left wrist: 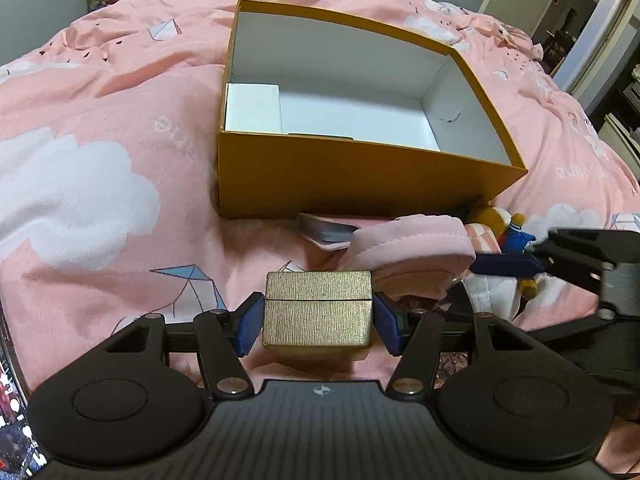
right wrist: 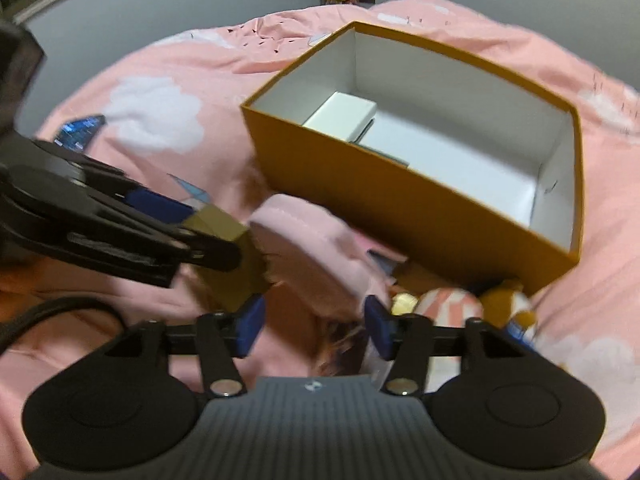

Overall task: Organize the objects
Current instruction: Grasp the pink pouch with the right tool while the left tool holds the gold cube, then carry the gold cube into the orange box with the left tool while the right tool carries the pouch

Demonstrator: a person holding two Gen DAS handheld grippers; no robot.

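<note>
Gold box (left wrist: 318, 312) between left hand-held gripper (left wrist: 318, 326) pads; unlabelled

one open orange box (left wrist: 360, 176) is sitting on the bed, and one white box (left wrist: 253, 107) is lying inside it. one small gold box (left wrist: 318, 312), one pink pouch (left wrist: 412, 248), one deck of cards (left wrist: 326, 232) and one plush toy (left wrist: 500, 228) are lying in front. two grippers are showing: left gripper (left wrist: 318, 322), right gripper (right wrist: 314, 328).

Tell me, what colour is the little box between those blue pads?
Brushed gold small box, clearest in the left wrist view.
</note>
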